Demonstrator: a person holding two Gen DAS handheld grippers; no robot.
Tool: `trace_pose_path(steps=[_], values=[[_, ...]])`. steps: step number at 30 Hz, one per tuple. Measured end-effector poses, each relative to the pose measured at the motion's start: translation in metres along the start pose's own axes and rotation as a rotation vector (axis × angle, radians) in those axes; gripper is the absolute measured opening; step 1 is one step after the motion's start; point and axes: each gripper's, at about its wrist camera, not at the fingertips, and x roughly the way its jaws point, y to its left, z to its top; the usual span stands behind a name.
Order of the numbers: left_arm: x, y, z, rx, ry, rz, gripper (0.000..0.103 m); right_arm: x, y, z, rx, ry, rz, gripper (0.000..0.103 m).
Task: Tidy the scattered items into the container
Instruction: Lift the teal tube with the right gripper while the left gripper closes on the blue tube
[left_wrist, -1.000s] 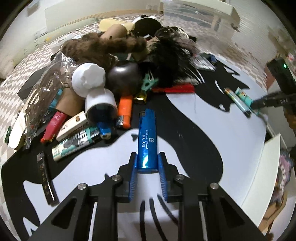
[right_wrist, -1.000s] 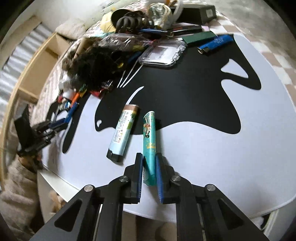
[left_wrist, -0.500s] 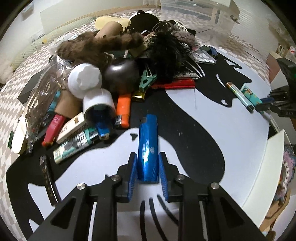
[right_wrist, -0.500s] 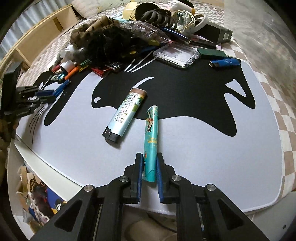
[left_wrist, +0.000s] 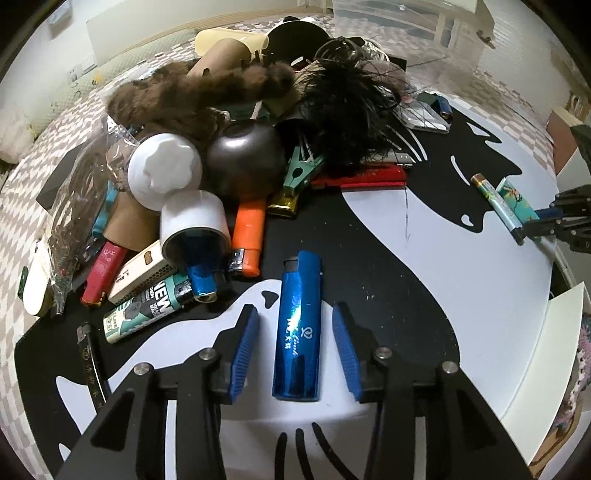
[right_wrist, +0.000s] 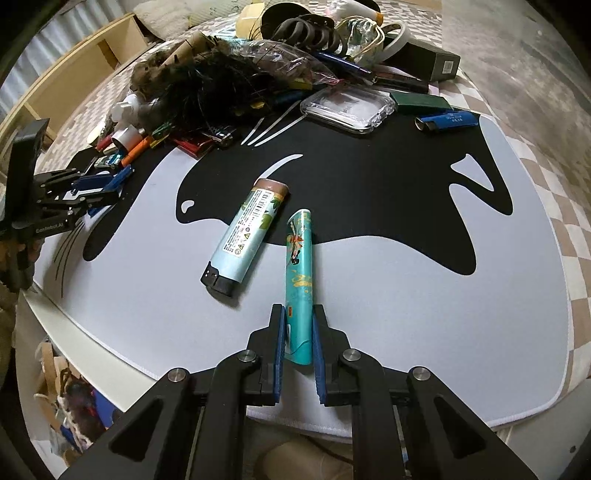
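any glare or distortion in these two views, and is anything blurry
Left wrist view: a bright glare streak on the shiny blue lighter between the open fingers of the left gripper; fisheye bends the table edge; the far clear container looks soft. Right wrist view: even light, sharp teal lighter in the right gripper, dark vignetted corners.

Glossy metallic-blue lighter, lower centre, mirror-bright. Matt, smooth black-and-grey mat underneath. Fluffy brown fur, glossy dark bowl, matt cardboard tube, upper left.
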Motion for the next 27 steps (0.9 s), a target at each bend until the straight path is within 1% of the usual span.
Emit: trace_pose_path(steps=[2,4,6,9,13,14,17,19,23,27], values=[[-0.001,-0.002,0.000,0.009,0.003,-0.002,0.038,0.000,0.000,0.001,0.008,0.001,0.001,0.015],[-0.002,-0.005,-0.001,0.026,0.007,-0.014,0.027,0.000,0.000,0.002,0.013,0.004,0.002,0.015],[-0.002,-0.011,-0.001,0.061,0.009,0.000,0.022,0.000,-0.001,0.003,0.017,0.008,0.004,0.015],[-0.002,-0.016,-0.001,0.088,0.007,0.026,0.022,0.000,-0.001,0.003,0.030,0.008,0.007,0.015],[-0.003,-0.016,0.000,0.092,-0.005,0.040,0.022,-0.003,-0.002,0.004,0.049,0.002,0.013,0.014],[-0.003,-0.016,0.000,0.091,-0.009,0.045,0.022,-0.004,-0.005,0.005,0.073,-0.001,0.026,0.012],[-0.004,-0.011,0.000,0.066,-0.022,0.057,0.022,-0.007,-0.018,0.007,0.168,-0.002,0.082,0.010],[-0.004,-0.004,0.000,0.039,-0.024,0.060,0.022,-0.008,-0.024,0.008,0.207,0.000,0.109,0.010],[-0.006,0.007,-0.001,-0.004,-0.026,0.070,0.022,-0.010,-0.026,0.009,0.232,0.004,0.119,0.010],[-0.009,0.012,-0.003,-0.010,-0.028,0.091,0.022,-0.012,-0.025,0.009,0.250,0.009,0.130,0.010]])
